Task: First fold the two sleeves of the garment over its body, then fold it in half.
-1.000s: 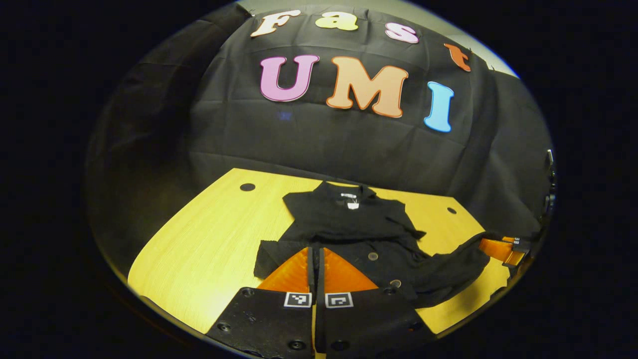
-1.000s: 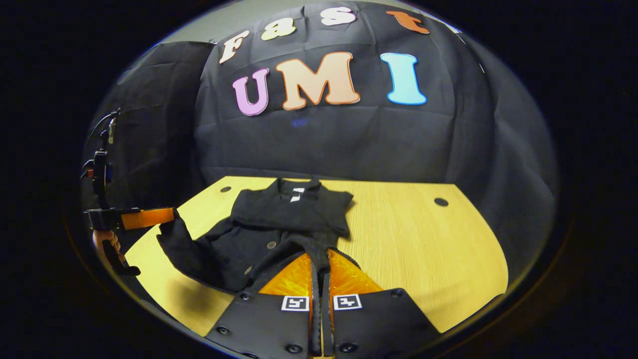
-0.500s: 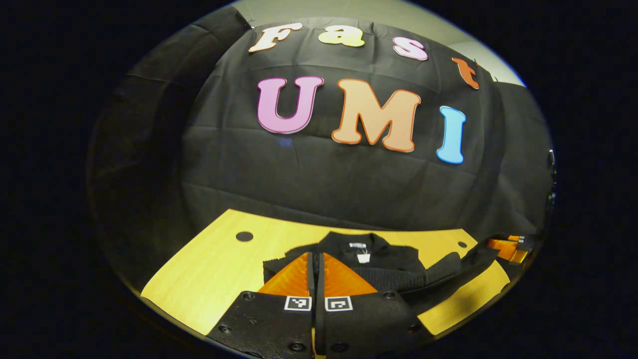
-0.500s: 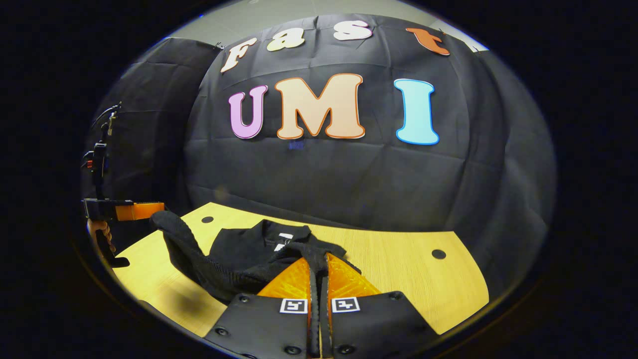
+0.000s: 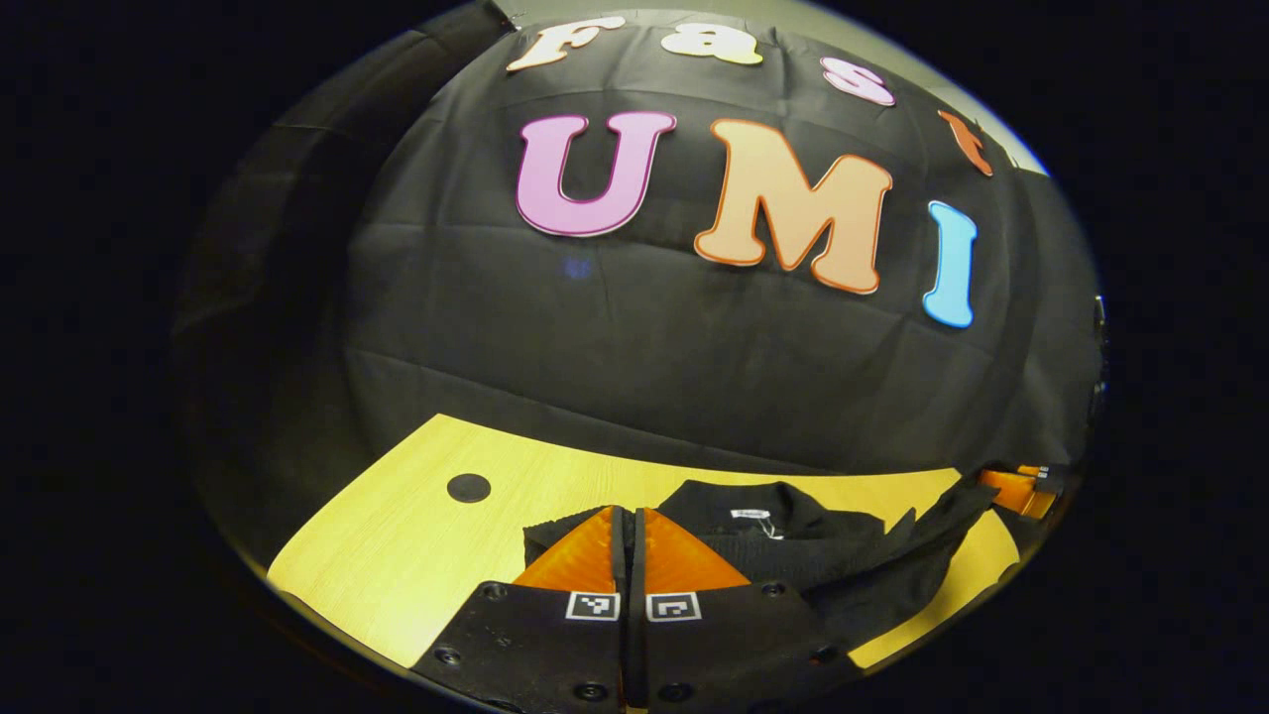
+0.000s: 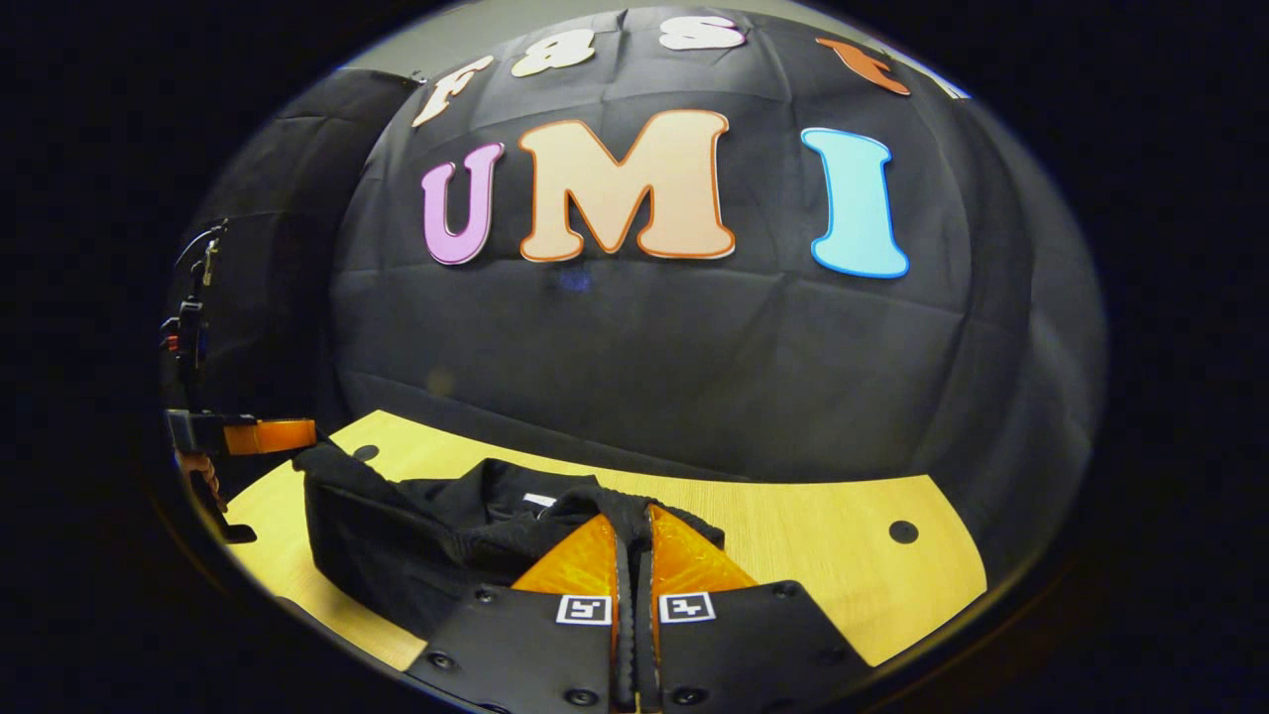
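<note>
A black garment [image 5: 793,540] is seen lying on the yellow wooden counter [image 5: 416,535], in its middle and towards the near edge. In the left gripper view, the left gripper [image 5: 629,521] is held with its two fingers pressed together, and a ribbed edge of the garment is clamped between them at the tips. The collar with a small white tag [image 5: 750,515] is seen just to the right of the fingers, farther away. To the far right of that view, the right gripper [image 5: 1013,490] is seen at the counter's edge, with a stretch of the cloth drawn up to it.

In the right gripper view, the right gripper [image 6: 634,540] is likewise closed, with a fold of the garment [image 6: 416,545] gripped between its fingers. The cloth is lifted off the counter [image 6: 823,535] along its near edge and is stretched leftward to the left gripper [image 6: 297,436], which is held by a hand [image 6: 198,471] at the left rim. Dark round holes [image 6: 902,532] are seen in the counter top near the far corners.
</note>
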The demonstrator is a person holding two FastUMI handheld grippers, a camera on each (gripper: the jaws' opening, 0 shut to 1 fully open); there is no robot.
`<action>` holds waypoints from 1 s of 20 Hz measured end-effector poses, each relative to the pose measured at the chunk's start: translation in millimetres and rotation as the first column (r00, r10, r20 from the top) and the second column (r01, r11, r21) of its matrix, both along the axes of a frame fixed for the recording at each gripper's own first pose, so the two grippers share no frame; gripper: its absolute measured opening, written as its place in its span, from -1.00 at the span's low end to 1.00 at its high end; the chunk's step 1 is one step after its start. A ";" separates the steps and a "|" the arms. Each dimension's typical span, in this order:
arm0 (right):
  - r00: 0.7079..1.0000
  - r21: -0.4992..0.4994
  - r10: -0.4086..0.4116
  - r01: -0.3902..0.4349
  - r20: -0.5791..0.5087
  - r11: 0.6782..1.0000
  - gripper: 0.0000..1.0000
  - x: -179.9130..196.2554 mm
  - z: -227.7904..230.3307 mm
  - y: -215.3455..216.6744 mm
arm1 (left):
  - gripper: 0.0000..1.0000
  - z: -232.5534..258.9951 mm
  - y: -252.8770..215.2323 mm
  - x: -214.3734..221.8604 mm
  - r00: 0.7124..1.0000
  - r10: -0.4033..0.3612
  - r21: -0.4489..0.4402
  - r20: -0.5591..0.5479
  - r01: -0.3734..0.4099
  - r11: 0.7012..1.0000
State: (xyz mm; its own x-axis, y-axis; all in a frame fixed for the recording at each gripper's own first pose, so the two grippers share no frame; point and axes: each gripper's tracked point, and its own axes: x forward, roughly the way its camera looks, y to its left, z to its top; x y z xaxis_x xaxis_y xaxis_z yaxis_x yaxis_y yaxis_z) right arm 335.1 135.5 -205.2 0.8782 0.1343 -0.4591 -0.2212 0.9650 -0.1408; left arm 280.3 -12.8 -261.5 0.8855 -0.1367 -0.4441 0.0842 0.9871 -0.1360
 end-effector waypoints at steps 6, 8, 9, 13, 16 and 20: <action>0.998 -0.003 -0.052 0.052 -0.029 0.999 -0.94 40.8 -43.1 -5.3 | -1.00 -52.7 -6.1 29.3 0.999 -0.014 0.036 -0.048 0.015 0.999; 0.997 0.001 -0.060 0.060 -0.040 0.998 -0.94 48.6 -52.3 -5.1 | -1.00 -64.6 -7.5 37.2 0.998 -0.013 0.048 -0.055 0.016 0.999; 0.997 0.006 -0.064 0.065 -0.046 0.998 -0.94 50.5 -58.1 -6.2 | -1.00 -67.9 -8.5 40.3 0.998 -0.016 0.057 -0.055 0.019 0.998; 0.991 0.022 -0.082 0.085 -0.108 0.996 -0.88 49.5 -78.6 -11.2 | -1.00 -74.4 -11.6 45.4 0.997 -0.040 0.103 -0.069 0.047 0.994; 0.988 0.011 -0.108 0.110 -0.110 0.994 -0.50 48.9 -78.4 -16.2 | -1.00 -68.0 -13.2 46.0 0.998 -0.042 0.085 -0.047 0.046 0.995; 0.992 0.024 -0.103 0.105 -0.079 0.994 -0.26 50.2 -65.8 -15.3 | -0.33 -56.3 -8.6 50.2 1.000 -0.025 0.097 -0.012 0.026 0.995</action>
State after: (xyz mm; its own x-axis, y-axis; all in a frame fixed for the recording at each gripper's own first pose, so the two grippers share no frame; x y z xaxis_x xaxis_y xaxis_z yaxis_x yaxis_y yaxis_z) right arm 385.3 120.2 -271.1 0.8501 0.0580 -0.5234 -0.1285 0.9867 -0.0994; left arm 330.5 -21.4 -317.8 0.8774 -0.1147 -0.4658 0.1085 0.9933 -0.0401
